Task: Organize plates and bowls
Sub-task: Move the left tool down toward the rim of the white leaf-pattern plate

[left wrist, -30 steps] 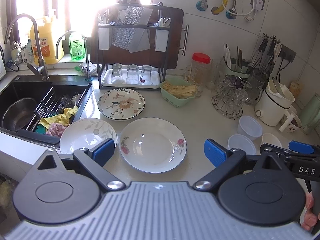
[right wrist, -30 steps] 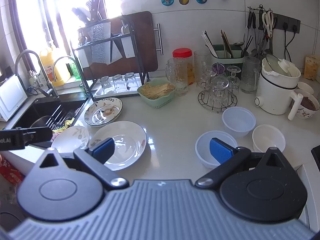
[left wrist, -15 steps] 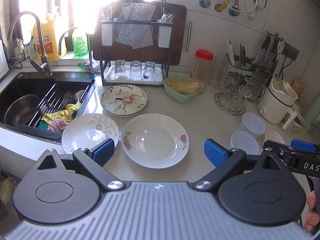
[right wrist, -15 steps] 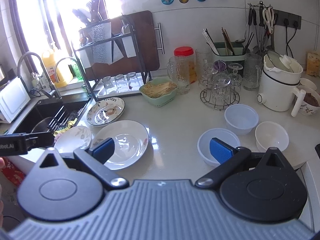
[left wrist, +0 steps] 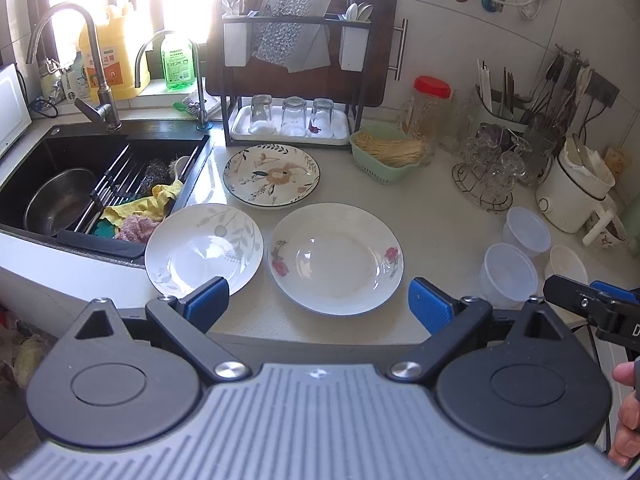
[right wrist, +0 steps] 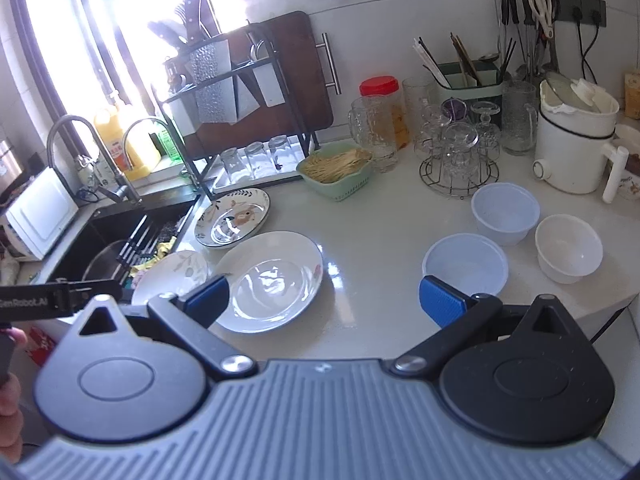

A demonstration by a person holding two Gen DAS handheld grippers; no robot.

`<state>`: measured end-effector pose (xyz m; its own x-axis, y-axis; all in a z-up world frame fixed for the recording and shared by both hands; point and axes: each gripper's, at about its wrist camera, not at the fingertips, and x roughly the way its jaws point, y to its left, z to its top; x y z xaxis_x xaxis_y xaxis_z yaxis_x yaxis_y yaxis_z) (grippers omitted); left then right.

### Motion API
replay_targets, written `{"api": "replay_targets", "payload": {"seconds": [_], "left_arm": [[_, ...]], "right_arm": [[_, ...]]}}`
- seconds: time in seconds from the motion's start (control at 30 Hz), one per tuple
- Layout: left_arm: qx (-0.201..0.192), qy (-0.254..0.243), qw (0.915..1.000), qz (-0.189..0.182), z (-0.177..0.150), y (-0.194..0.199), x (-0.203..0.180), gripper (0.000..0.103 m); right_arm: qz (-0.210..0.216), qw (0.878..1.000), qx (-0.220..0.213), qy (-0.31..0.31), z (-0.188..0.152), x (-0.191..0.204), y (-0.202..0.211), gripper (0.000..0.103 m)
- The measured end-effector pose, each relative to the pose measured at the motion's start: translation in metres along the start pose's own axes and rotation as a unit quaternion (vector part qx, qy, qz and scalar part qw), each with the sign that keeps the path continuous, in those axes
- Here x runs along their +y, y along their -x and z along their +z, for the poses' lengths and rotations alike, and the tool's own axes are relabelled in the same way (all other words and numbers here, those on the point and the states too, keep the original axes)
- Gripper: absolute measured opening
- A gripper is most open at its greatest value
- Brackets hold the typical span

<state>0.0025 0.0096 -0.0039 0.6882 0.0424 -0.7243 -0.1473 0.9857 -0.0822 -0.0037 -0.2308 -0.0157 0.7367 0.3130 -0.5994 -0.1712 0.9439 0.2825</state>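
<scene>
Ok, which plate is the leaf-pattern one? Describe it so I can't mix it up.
Find the black sink; three plates lie on the counter right of it. The leaf-pattern plate is the one nearest the sink's front corner. It is white with pale grey leaves, unlike the pink-rose plate beside it and the colourful flowered plate behind.

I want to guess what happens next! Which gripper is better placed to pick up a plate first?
Probably the left gripper: it is open and faces the rose plate and leaf plate. The right gripper, also open, sits nearer the bowls.
</scene>
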Motion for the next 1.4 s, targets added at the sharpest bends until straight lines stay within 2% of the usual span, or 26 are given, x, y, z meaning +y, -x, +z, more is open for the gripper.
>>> {"api": "replay_targets", "payload": {"seconds": [0.13, 0.33, 0.8, 0.9, 0.97, 1.07, 1.2, 1.4], "left_arm": [[0.005, 0.017, 0.9997, -0.015, 0.01, -0.011, 0.007, 0.098], [0.014, 0.002, 0.9996, -0.026, 0.029, -0.04, 0.025, 0.098], [0.034, -0.03, 0.9977, -0.05, 0.08, -0.102, 0.103, 0.098], [0.041, -0.039, 0.9963, -0.064, 0.091, -0.118, 0.12, 0.098], [0.042, -0.049, 0.9954, -0.07, 0.096, -0.128, 0.13, 0.098], [0.045, -0.066, 0.9942, -0.071, 0.1, -0.145, 0.143, 0.098], [0.058, -0.074, 0.9923, -0.08, 0.102, -0.172, 0.164, 0.098], [0.103, -0.072, 0.9854, -0.114, 0.1, -0.219, 0.198, 0.097]], "right_arm": [[0.0, 1.0, 0.007, -0.004, 0.002, 0.002, -0.007, 0.103], [-0.01, 1.0, 0.009, -0.011, 0.003, 0.016, -0.029, 0.103], [-0.018, 0.999, 0.023, -0.022, 0.013, 0.093, -0.096, 0.1], [-0.023, 0.999, 0.024, -0.023, 0.014, 0.107, -0.109, 0.099], [-0.028, 0.999, 0.02, -0.022, 0.014, 0.116, -0.117, 0.09], [-0.033, 0.999, 0.025, -0.031, 0.013, 0.125, -0.132, 0.081], [-0.035, 0.998, 0.032, -0.035, 0.008, 0.138, -0.153, 0.081], [-0.051, 0.996, 0.056, -0.048, -0.008, 0.159, -0.185, 0.08]]}}
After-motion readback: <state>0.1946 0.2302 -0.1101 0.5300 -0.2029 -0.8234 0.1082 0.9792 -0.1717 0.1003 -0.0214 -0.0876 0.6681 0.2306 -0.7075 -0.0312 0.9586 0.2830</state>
